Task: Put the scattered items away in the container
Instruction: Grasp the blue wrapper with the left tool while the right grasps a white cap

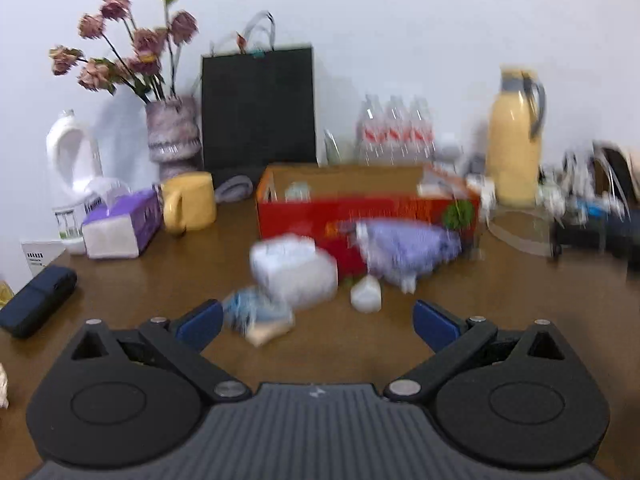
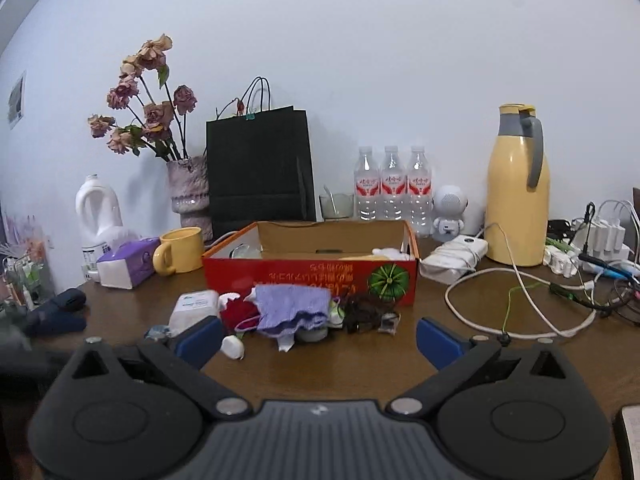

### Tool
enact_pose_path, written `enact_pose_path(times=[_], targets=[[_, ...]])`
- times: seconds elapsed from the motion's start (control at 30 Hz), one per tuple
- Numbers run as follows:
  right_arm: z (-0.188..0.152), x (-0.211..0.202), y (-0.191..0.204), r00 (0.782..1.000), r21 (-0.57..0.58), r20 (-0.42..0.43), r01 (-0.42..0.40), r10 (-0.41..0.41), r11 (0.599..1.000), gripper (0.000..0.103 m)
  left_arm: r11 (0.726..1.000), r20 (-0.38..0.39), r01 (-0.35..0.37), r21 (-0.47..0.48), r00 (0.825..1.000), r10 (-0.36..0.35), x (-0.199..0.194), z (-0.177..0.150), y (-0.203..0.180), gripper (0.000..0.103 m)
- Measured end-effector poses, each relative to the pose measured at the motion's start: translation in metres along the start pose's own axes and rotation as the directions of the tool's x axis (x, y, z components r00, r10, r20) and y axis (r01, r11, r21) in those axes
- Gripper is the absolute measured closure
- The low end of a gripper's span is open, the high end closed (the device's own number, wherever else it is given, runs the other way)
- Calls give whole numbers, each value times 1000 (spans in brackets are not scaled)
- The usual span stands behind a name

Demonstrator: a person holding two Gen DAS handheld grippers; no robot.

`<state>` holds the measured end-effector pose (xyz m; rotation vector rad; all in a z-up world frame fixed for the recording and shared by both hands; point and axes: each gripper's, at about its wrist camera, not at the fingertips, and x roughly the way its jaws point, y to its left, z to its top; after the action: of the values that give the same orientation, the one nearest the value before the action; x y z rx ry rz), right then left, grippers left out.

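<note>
A red cardboard box [image 2: 308, 280] stands open on the brown table, with a few things inside at its right end. In front of it lies a heap: a purple knitted cloth [image 2: 290, 310], a red cloth [image 2: 238, 314], a white tissue pack [image 2: 194, 308], a small white round thing [image 2: 233, 347] and a dark tangle [image 2: 362, 310]. My right gripper [image 2: 318, 340] is open just short of the heap, nothing between its blue fingers. The left wrist view is blurred: the box [image 1: 360, 216], purple cloth [image 1: 404, 250], white pack [image 1: 294, 270] and a small white bottle [image 1: 366, 294] lie ahead of my open left gripper [image 1: 318, 320].
Along the wall stand a black paper bag [image 2: 258, 168], a vase of dried flowers [image 2: 188, 188], a yellow mug [image 2: 180, 250], a purple tissue box [image 2: 128, 264], three water bottles [image 2: 392, 188] and a yellow jug [image 2: 518, 188]. White cables [image 2: 516, 308] loop at right. A dark case [image 1: 38, 306] lies left.
</note>
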<state>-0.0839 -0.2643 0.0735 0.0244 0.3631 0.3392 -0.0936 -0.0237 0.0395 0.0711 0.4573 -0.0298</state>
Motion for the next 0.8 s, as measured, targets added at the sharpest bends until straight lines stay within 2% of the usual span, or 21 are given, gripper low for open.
enact_pose_path(times=[0.07,0.13,0.2,0.27,0.3,0.37,0.47,0.6,0.63,0.67,0.7,0.73,0.8], targets=[[-3,-5,2,999,26,19,-29,28,999,0,1000,-30,9,15,1000,-9,-1,-10,0,0],[-8,-4,4,996,49,21,-82,81,995,0,1000,-15,13,4,1000,-13,-2,-13,2,0],[-14,4,9,993,36,-3,-116,116,993,0,1000,2,6,-14,1000,-6,3,-10,10,0],[-17,18,14,994,14,-57,-97,97,995,2,999,1,-14,-34,1000,15,14,-8,21,0],[-19,27,17,992,1,-89,-86,86,996,5,999,-8,-26,-47,1000,26,21,-7,27,0],[-22,48,22,985,-27,-148,-97,92,995,25,996,-40,-54,-76,998,51,36,-5,39,0],[-25,76,35,974,-54,-196,-131,118,990,26,989,-76,-76,-128,995,66,56,0,57,0],[-23,117,54,960,-72,-235,-172,151,982,27,986,-112,-72,-151,992,55,74,6,68,0],[-22,127,58,956,-72,-248,-177,154,982,32,986,-117,-69,-150,992,51,78,7,69,0],[-22,139,62,953,-73,-261,-182,157,981,42,988,-124,-65,-143,991,47,82,9,70,0],[-21,146,64,949,-71,-269,-193,167,979,47,986,-137,-97,-134,988,78,87,10,70,0],[-20,154,66,945,-70,-278,-198,172,978,56,987,-143,-95,-128,987,77,90,11,71,0],[-20,167,69,943,-87,-300,-181,147,980,58,989,-156,-42,-139,988,20,96,13,74,0]])
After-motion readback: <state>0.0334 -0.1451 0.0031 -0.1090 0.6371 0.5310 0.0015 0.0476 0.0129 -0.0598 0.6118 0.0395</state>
